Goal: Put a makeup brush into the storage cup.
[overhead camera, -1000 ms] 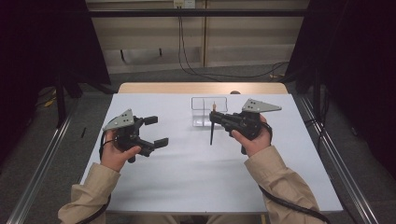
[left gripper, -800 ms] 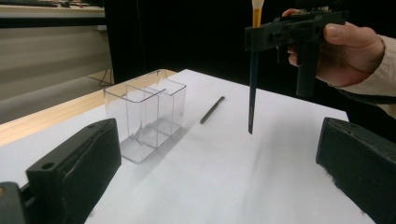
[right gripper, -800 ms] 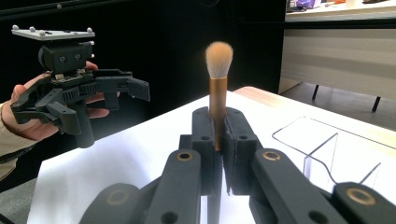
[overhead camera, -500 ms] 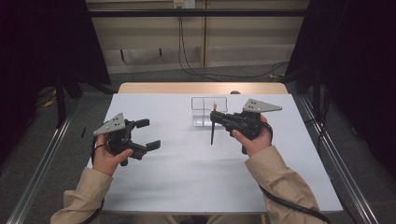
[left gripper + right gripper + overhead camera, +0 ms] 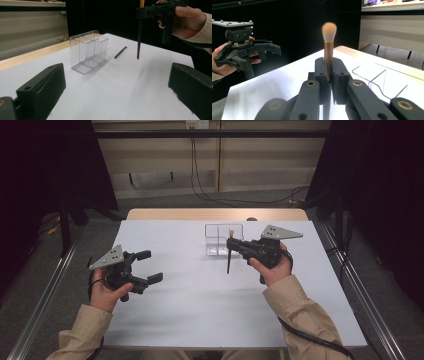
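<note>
My sleeves (image 5: 290, 302) are tan, loose and creased, reaching to the wrists. Each tool is matte black: the left tool (image 5: 148, 266) has two blocky jaws, and a grey three-cornered plate (image 5: 107, 257) dotted with small screws sits on top. The right tool (image 5: 229, 241) carries the same kind of plate (image 5: 280, 232). Up close its linkage arms show round brass-ringed pivots (image 5: 311, 83) and small bolt holes. A black cable (image 5: 310, 340) trails from under my right sleeve.
</note>
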Demonstrator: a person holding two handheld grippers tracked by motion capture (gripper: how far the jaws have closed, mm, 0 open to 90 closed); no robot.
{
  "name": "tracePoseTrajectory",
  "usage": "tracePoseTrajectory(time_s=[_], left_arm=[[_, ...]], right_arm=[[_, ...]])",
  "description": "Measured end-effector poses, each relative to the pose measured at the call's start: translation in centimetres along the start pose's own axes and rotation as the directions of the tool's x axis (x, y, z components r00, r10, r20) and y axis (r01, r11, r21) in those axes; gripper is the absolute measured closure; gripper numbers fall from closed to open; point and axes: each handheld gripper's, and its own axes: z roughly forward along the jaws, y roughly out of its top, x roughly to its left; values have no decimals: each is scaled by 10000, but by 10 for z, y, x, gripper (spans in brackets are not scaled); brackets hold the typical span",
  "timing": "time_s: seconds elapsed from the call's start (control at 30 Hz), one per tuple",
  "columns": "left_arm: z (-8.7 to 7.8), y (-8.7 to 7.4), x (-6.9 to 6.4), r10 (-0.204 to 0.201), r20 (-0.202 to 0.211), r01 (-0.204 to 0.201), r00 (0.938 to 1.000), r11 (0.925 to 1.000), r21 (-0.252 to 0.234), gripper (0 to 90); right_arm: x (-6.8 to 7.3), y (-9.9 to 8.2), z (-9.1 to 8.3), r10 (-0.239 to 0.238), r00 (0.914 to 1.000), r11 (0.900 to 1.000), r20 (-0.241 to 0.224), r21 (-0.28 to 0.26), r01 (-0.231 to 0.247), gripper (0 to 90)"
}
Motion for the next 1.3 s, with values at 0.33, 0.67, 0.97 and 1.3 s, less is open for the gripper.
tracePoseTrajectory(time_s=[0.33, 0.67, 0.97, 1.3], left_arm=[[-9, -7, 0, -145, -136, 146, 9998, 9999, 67, 12], [-15, -13, 0, -119, -245, 122, 9996, 9999, 103, 10], [-16, -14, 0, -64, -276, 68, 9996, 9999, 125, 3], [-15, -18, 1, -162, -147, 166, 9998, 9995, 256, 0]], right_arm=[[-6, 2, -2, -91, 9998, 10000, 177, 7, 91, 845], [-14, 6, -5, -213, 9990, 9998, 405, 16, 213, 844], [-25, 14, -7, -383, 9964, 9993, 760, -14, 386, 845], [-38, 24, -4, -435, 9923, 9990, 1160, -83, 448, 844]])
